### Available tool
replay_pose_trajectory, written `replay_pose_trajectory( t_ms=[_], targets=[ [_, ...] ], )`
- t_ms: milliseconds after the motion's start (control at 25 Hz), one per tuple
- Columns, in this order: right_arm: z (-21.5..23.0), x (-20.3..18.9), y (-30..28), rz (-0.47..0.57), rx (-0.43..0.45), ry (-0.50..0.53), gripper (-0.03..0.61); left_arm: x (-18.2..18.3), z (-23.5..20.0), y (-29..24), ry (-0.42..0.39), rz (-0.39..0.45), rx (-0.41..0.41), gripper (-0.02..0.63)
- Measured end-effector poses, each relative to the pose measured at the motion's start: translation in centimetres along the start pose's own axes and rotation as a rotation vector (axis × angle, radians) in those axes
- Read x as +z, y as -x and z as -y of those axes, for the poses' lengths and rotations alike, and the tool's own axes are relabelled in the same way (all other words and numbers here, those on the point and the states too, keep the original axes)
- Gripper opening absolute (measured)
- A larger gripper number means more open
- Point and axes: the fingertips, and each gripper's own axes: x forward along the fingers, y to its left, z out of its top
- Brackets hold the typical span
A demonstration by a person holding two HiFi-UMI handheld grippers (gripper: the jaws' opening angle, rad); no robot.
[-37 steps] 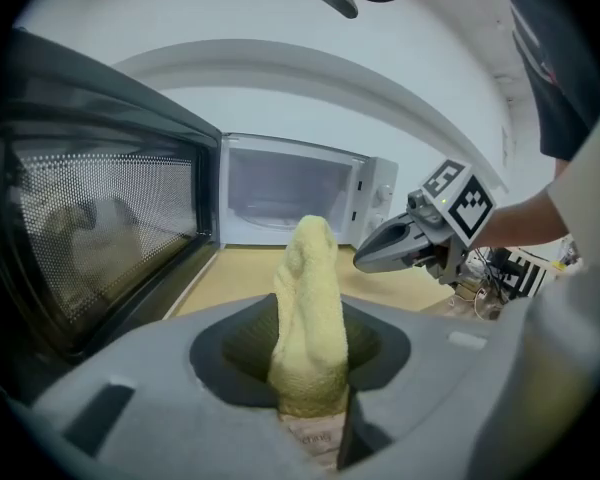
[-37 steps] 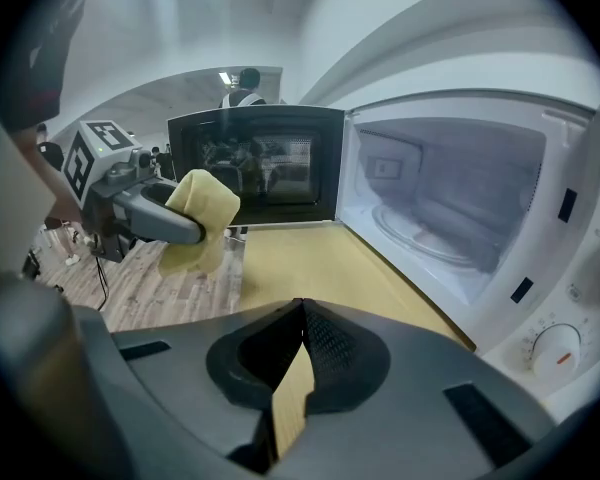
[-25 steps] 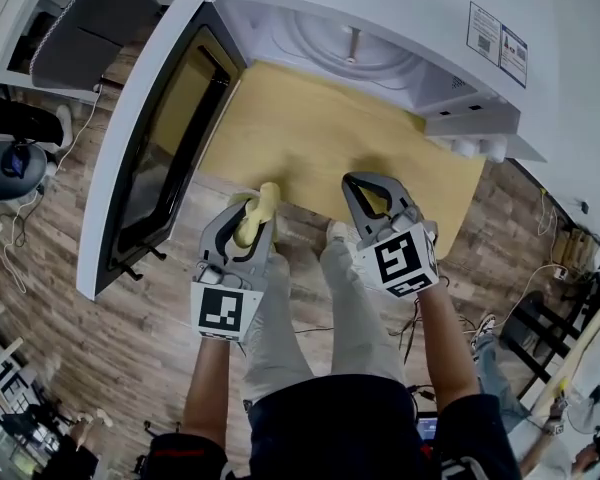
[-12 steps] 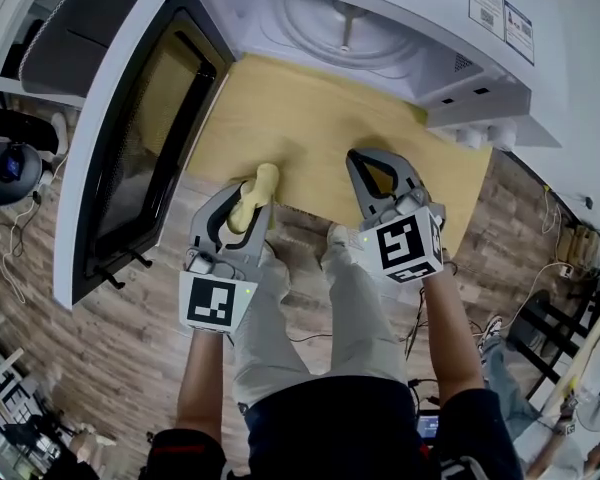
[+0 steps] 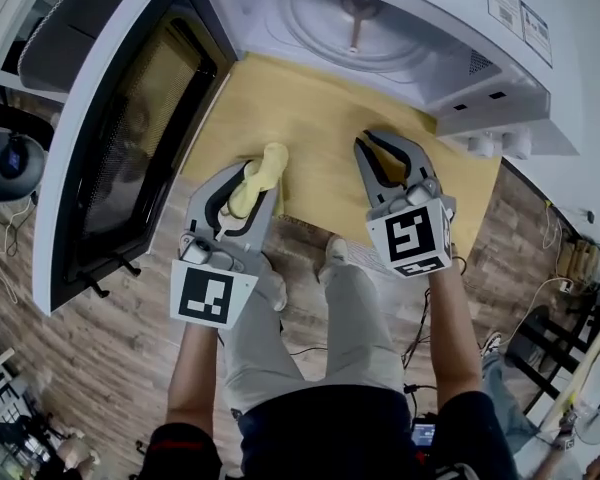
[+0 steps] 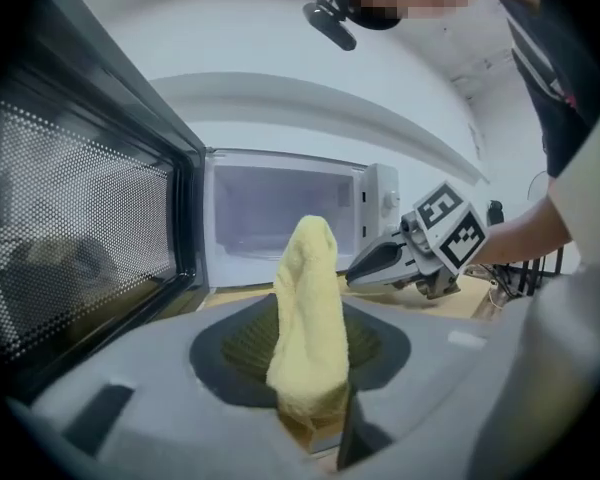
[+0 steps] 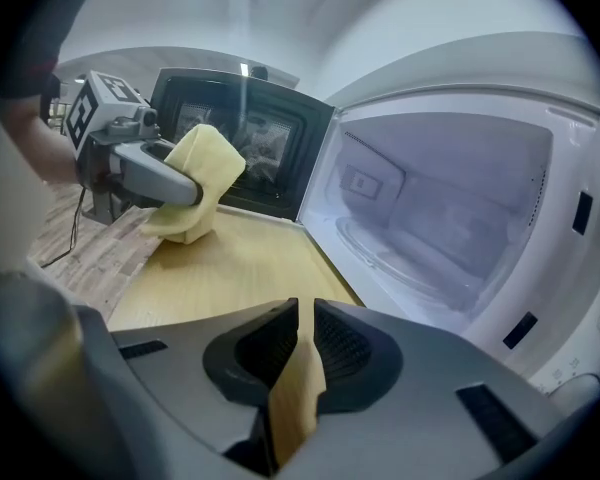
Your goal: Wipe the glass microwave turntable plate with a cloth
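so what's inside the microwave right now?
Only the glass turntable plate, lying flat on the floor of the microwave cavity, with nothing on it. Whatever sits beneath the plate cannot be made out through the glass.

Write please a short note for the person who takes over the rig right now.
Left gripper: shut on the yellow cloth, at the front edge of the wooden table.
Right gripper: shut, empty, beside it.
Glass turntable plate: inside the microwave, whose door stands open.
Done: cloth in grip. Left: bring cloth to the plate, wipe it.
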Motion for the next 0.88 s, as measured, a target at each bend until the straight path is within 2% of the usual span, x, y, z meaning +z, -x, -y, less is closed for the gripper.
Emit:
replay_pose_trajectory(
  t_ms=[160,680,880],
  targets=[
    [1.1,0.2,-0.7,0.013,-0.028,0.033,0.029,0.7,-0.4,-1.1,-0.038,0.029,0.000,0.126],
    [3.1,2.4,-2.5,0.047,-0.135,0.124,0.251,3.5,-2.9,-5.2,-0.099,0.120,0.012,0.126],
    [3.8,2.8,-3.3,0.039,-0.170,0.148,0.278,4.7,-3.9,-6.7,-0.099,0.164,0.032,0.126]
  ],
)
